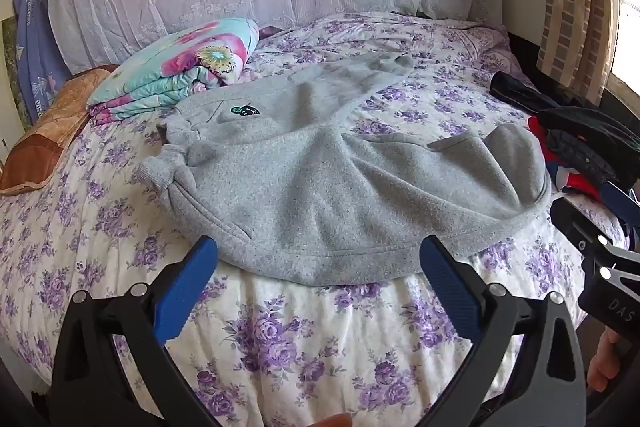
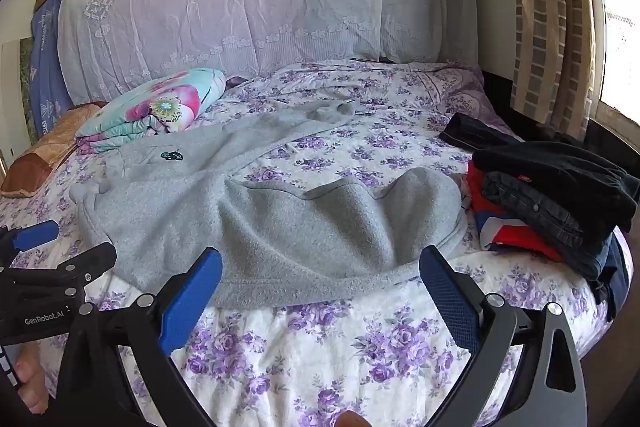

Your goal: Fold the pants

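A bed with a purple-flowered sheet [image 1: 320, 339] carries grey pants [image 1: 320, 187], rumpled and spread near its front edge, waistband toward the left edge. A clothes pile [image 2: 552, 195] sits at the right edge. The left gripper [image 1: 318, 259] and right gripper [image 2: 320, 275] hover released, holding nothing. Best practice: pinch the near hem at two well-spaced points, then smooth before folding.
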Demonstrator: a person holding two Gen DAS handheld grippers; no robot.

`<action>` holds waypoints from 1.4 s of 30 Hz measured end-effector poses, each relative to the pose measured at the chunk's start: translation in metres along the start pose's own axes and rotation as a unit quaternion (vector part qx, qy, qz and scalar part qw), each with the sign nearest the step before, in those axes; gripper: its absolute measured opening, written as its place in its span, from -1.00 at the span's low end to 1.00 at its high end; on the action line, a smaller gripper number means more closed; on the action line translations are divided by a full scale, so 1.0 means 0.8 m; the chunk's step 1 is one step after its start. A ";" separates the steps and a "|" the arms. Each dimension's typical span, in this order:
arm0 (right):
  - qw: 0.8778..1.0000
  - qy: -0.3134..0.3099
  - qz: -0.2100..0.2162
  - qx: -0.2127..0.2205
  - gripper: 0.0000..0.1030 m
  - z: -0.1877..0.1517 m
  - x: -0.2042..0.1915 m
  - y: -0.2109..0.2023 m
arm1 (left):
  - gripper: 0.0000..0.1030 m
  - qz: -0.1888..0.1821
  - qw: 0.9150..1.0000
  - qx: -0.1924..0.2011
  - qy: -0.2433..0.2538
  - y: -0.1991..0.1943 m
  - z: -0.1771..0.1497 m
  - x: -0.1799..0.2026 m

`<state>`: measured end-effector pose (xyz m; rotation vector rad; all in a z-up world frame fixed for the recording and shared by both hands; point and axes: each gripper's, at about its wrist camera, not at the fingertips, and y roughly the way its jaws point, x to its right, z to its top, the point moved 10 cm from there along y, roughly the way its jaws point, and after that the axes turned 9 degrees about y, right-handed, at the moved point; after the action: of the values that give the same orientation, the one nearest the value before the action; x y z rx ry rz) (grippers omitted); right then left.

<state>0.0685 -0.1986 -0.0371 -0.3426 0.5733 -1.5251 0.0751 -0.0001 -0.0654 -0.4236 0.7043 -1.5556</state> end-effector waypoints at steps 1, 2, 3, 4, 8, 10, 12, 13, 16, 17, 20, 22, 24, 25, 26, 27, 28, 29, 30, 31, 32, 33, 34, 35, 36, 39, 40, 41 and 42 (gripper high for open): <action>1.000 0.001 0.000 -0.001 0.93 -0.001 0.000 0.000 | 0.92 0.000 1.000 -0.002 -0.001 0.000 0.000 0.000; 1.000 0.001 0.000 -0.001 0.93 -0.001 0.000 0.001 | 0.92 -0.001 1.000 -0.005 -0.002 0.001 -0.001 0.000; 1.000 0.001 0.000 -0.001 0.93 -0.001 -0.001 0.001 | 0.92 -0.001 1.000 -0.004 -0.001 0.001 -0.001 0.000; 1.000 0.001 0.001 -0.001 0.93 -0.001 -0.001 0.001 | 0.92 0.000 1.000 -0.004 -0.001 0.001 -0.001 0.000; 1.000 0.000 0.002 -0.002 0.93 -0.003 -0.003 0.002 | 0.92 0.001 1.000 -0.004 0.000 0.001 -0.001 0.000; 1.000 0.000 0.001 -0.002 0.93 -0.002 -0.002 0.002 | 0.92 0.001 1.000 -0.005 0.000 0.001 -0.001 0.000; 1.000 -0.001 0.002 -0.003 0.93 -0.003 -0.004 0.005 | 0.92 0.000 1.000 -0.005 -0.001 0.005 -0.007 0.000; 1.000 -0.001 0.001 -0.004 0.93 -0.006 -0.005 0.005 | 0.92 0.000 1.000 -0.005 -0.003 0.006 -0.007 -0.002; 1.000 -0.002 0.001 -0.005 0.93 -0.009 -0.006 0.006 | 0.92 0.000 1.000 -0.007 -0.004 0.008 -0.009 -0.007; 1.000 -0.001 0.001 -0.005 0.93 -0.009 -0.006 0.006 | 0.92 0.000 1.000 -0.007 -0.004 0.008 -0.009 -0.006; 1.000 -0.001 0.001 -0.006 0.93 -0.007 -0.006 0.006 | 0.92 -0.002 1.000 -0.008 -0.003 0.009 -0.009 -0.007; 1.000 0.000 0.001 -0.006 0.93 -0.008 -0.006 0.006 | 0.92 0.000 1.000 -0.008 -0.002 0.010 -0.011 -0.005; 1.000 0.000 0.001 -0.006 0.93 -0.008 -0.007 0.006 | 0.92 -0.001 1.000 -0.009 -0.002 0.010 -0.010 -0.005; 1.000 0.000 0.001 -0.007 0.93 -0.008 -0.003 0.008 | 0.92 -0.001 1.000 -0.010 -0.002 0.011 -0.010 -0.004; 1.000 0.000 0.001 -0.007 0.93 -0.008 -0.003 0.008 | 0.92 -0.001 1.000 -0.011 -0.001 0.011 -0.010 -0.003; 1.000 0.000 0.001 -0.007 0.93 -0.008 -0.003 0.008 | 0.92 0.000 1.000 -0.010 0.000 0.011 -0.010 -0.003; 1.000 0.000 0.001 -0.007 0.93 -0.008 -0.003 0.008 | 0.92 0.000 1.000 -0.011 -0.001 0.011 -0.010 -0.003; 1.000 0.000 0.002 -0.007 0.93 -0.008 -0.003 0.008 | 0.92 0.000 1.000 -0.011 -0.001 0.011 -0.010 -0.004; 1.000 0.000 0.002 -0.007 0.93 -0.008 -0.004 0.008 | 0.92 0.000 1.000 -0.011 0.000 0.011 -0.010 -0.003; 1.000 -0.001 0.002 -0.007 0.93 -0.009 -0.004 0.009 | 0.92 0.000 1.000 -0.012 0.000 0.012 -0.011 -0.003; 1.000 -0.001 0.002 -0.008 0.93 -0.009 -0.004 0.009 | 0.92 -0.001 1.000 -0.012 0.000 0.012 -0.011 -0.003; 1.000 -0.002 0.002 -0.009 0.93 -0.012 -0.007 0.011 | 0.92 0.000 1.000 -0.012 0.001 0.011 -0.012 -0.003; 1.000 -0.003 0.002 -0.009 0.93 -0.013 -0.008 0.012 | 0.92 0.000 1.000 -0.012 0.001 0.011 -0.011 -0.003; 1.000 -0.003 0.002 -0.010 0.93 -0.015 -0.008 0.012 | 0.92 0.000 1.000 -0.012 0.001 0.011 -0.011 -0.003; 1.000 -0.003 0.003 -0.010 0.93 -0.015 -0.008 0.013 | 0.92 0.000 1.000 -0.012 0.000 0.011 -0.011 -0.003; 1.000 -0.003 0.004 -0.010 0.93 -0.015 -0.009 0.013 | 0.92 0.000 1.000 -0.012 0.000 0.011 -0.011 -0.003; 1.000 -0.002 0.004 -0.010 0.93 -0.014 -0.008 0.012 | 0.92 0.000 1.000 -0.012 0.000 0.012 -0.011 -0.003; 1.000 -0.002 0.004 -0.011 0.93 -0.015 -0.009 0.012 | 0.92 0.000 1.000 -0.012 0.000 0.012 -0.011 -0.003; 1.000 -0.002 0.004 -0.011 0.93 -0.014 -0.008 0.012 | 0.92 0.000 1.000 -0.012 0.001 0.012 -0.012 -0.003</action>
<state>0.0708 -0.1900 -0.0509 -0.3599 0.5872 -1.5120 0.0763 0.0042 -0.0779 -0.4410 0.7247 -1.5492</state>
